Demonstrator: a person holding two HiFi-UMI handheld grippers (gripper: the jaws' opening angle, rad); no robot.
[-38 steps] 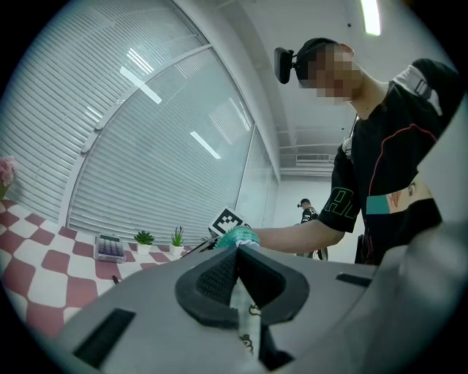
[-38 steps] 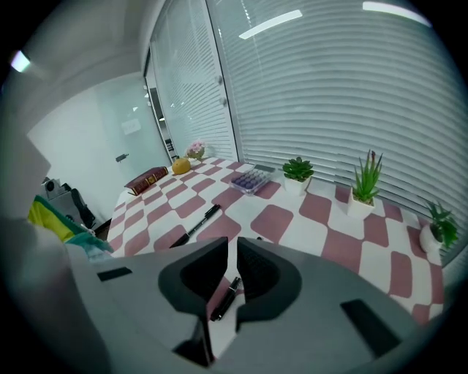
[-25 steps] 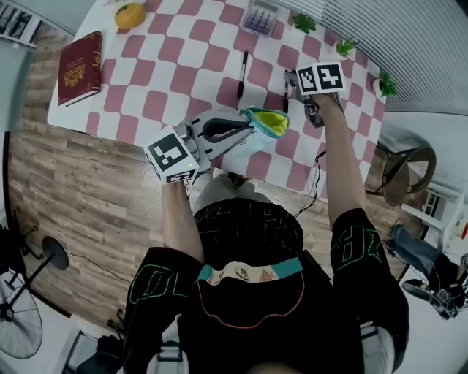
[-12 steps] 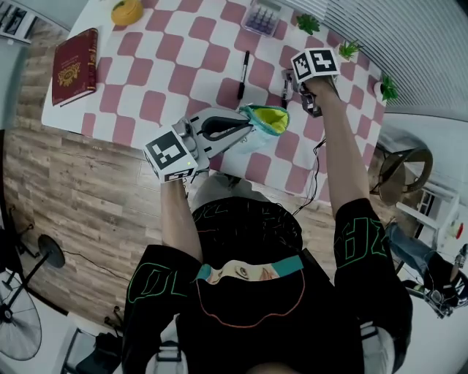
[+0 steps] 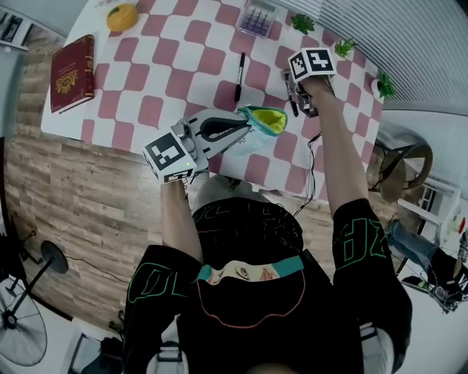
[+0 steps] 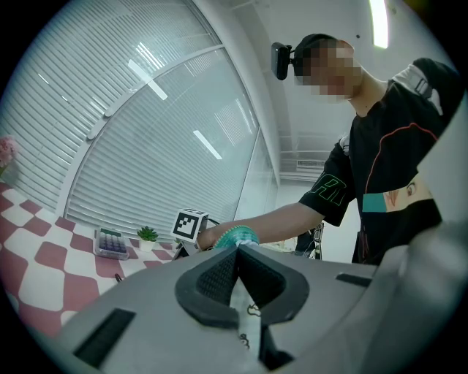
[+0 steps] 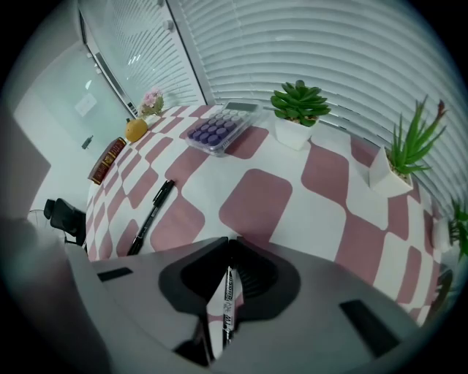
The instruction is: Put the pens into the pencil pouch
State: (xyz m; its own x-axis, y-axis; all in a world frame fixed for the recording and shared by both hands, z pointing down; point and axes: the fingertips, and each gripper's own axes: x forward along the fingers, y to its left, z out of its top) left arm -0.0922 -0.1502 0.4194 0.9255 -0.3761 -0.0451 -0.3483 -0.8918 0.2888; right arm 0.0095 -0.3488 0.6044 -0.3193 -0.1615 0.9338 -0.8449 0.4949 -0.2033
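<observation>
My left gripper (image 5: 243, 129) stays level at the table's near edge, shut on the rim of the teal pencil pouch (image 5: 262, 121), whose yellow-lined mouth gapes to the right. In the left gripper view the pads (image 6: 219, 274) pinch pale pouch fabric (image 6: 235, 235). My right gripper (image 5: 294, 108) points steeply down just right of the pouch. Its jaws have just been closing, and they now pinch a black pen (image 7: 227, 292) between them. A second black pen (image 5: 238, 76) (image 7: 150, 214) lies loose on the checked table beyond the pouch.
The red-and-white checked table (image 5: 168, 73) carries a red book (image 5: 72, 71), an orange object (image 5: 121, 16), a calculator (image 7: 219, 126) and small potted plants (image 7: 299, 109) along the far edge. Wooden floor (image 5: 73, 190) lies past the near edge.
My right gripper has sunk onto the pen beside the pouch and its jaws have closed on it. The left gripper and pouch have kept still.
</observation>
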